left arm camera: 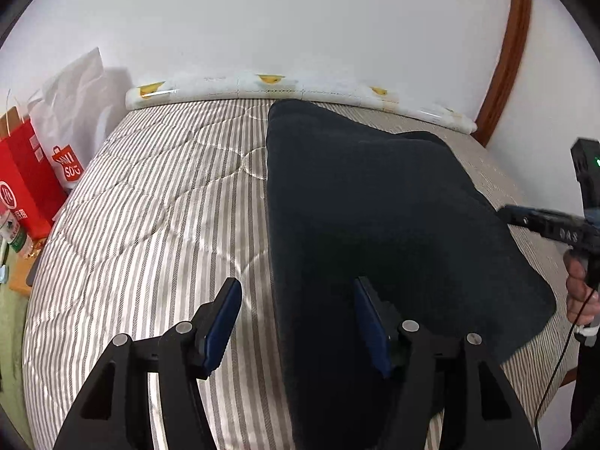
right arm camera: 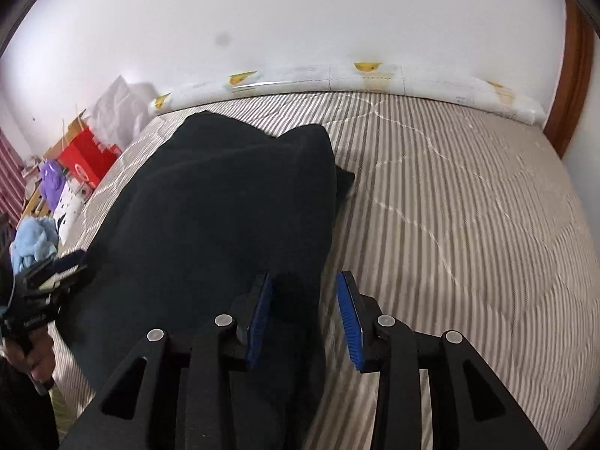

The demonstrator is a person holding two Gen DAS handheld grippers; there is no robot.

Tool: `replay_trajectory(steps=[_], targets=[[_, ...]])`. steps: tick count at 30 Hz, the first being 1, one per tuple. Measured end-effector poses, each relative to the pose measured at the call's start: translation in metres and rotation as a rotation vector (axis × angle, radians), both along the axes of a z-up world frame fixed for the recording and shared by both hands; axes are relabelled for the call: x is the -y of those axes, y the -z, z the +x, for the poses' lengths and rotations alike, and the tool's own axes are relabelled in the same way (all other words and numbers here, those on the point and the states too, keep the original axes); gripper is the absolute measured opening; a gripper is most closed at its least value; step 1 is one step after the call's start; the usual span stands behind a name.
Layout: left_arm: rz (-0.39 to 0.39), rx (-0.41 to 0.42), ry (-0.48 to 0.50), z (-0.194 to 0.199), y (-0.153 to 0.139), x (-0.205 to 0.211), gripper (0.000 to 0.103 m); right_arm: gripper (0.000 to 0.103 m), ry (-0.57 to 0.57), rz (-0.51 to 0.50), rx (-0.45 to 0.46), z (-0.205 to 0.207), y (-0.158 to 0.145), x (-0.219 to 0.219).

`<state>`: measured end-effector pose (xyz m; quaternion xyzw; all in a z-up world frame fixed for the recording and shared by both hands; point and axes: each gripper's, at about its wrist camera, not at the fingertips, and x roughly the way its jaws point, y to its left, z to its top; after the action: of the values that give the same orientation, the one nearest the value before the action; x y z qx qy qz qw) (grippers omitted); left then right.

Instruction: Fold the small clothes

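A dark navy garment [left arm camera: 375, 202] lies spread on the striped quilt [left arm camera: 157, 202]; it also shows in the right wrist view [right arm camera: 225, 206]. My left gripper [left arm camera: 298, 292] is open, its jaws straddling the garment's left edge near the front, one pad on the quilt side and one over the cloth. My right gripper [right arm camera: 305, 292] is open, its jaws straddling the garment's right edge near the front. Each gripper shows in the other's view: the right one [left arm camera: 543, 221] at the garment's right side, the left one [right arm camera: 48, 273] at its left side.
A white padded bumper [left arm camera: 300, 86] runs along the wall at the bed's far edge. Red and white shopping bags [left arm camera: 41, 165] stand left of the bed. A light blue cloth [right arm camera: 33, 240] and a purple item [right arm camera: 52, 183] lie beside the bed. A brown door frame [left arm camera: 506, 56] is at the right.
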<state>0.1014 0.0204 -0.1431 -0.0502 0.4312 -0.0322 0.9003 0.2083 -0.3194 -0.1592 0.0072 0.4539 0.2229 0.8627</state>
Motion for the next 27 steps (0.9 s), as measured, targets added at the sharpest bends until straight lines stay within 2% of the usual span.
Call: replay_trajectory(steps=[3,6,11,18,24,27], targets=[[-0.031,-0.003,0.011,-0.007,0.000,-0.003,0.059,0.036,0.021,-0.028,0.005,-0.029,0.007,-0.001],[-0.027,0.008,0.047,-0.014,-0.002,-0.003,0.059,0.036,0.093,-0.091,0.014,-0.055,0.016,0.007],[-0.011,0.020,0.076,-0.023,-0.005,-0.001,0.059,0.036,0.241,-0.083,0.011,-0.082,0.016,0.022],[-0.087,-0.006,0.074,-0.037,-0.009,-0.014,0.060,0.036,0.331,-0.115,0.041,-0.100,-0.012,0.023],[-0.043,0.005,0.039,-0.057,-0.028,-0.009,0.060,0.036,0.328,-0.114,0.088,-0.117,-0.045,0.013],[-0.036,0.040,0.005,-0.072,-0.047,-0.008,0.067,0.038,0.317,-0.105,0.098,-0.126,-0.060,0.008]])
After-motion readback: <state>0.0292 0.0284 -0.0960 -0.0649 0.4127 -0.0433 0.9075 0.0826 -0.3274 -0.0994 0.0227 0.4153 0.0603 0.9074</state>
